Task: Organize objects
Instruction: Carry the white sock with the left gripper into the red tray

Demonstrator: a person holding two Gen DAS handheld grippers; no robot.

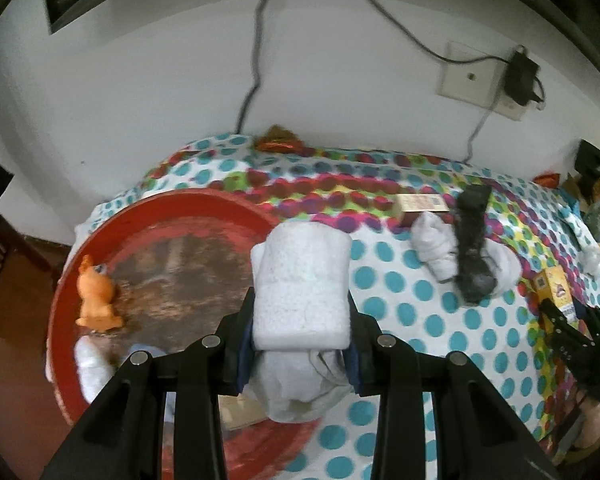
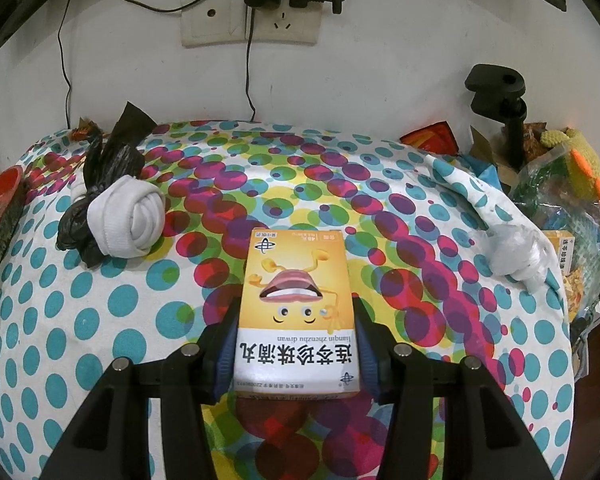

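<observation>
Right now my left gripper [image 1: 300,316] is clamped tight on a rolled white sock [image 1: 300,280], its blue pads pressing both sides of the bundle. The roll's long axis runs straight ahead along the fingers, and its loose end hangs below them. Just to the left and below lies the round red tray [image 1: 204,200], so the sock sits over the tray's right rim. An orange toy animal [image 1: 96,296] already rests on the tray's left side. I judge the coming move is a short carry leftward over the tray before letting go.

My right gripper [image 2: 296,320] grips a yellow medicine box [image 2: 296,304] by its long sides, jaws about half spread to the box's width. The box points lengthwise away from me, over the polka-dot cloth [image 2: 100,308]. The left hand is nearer the tray; from the right view only a sliver of red shows at the far left edge.

The right view shows another rolled white sock [image 2: 134,216] touching a knotted black plastic bag [image 2: 100,168]. The left view alone shows the tray's contents and the small brown box [image 1: 420,204] behind that pair.
</observation>
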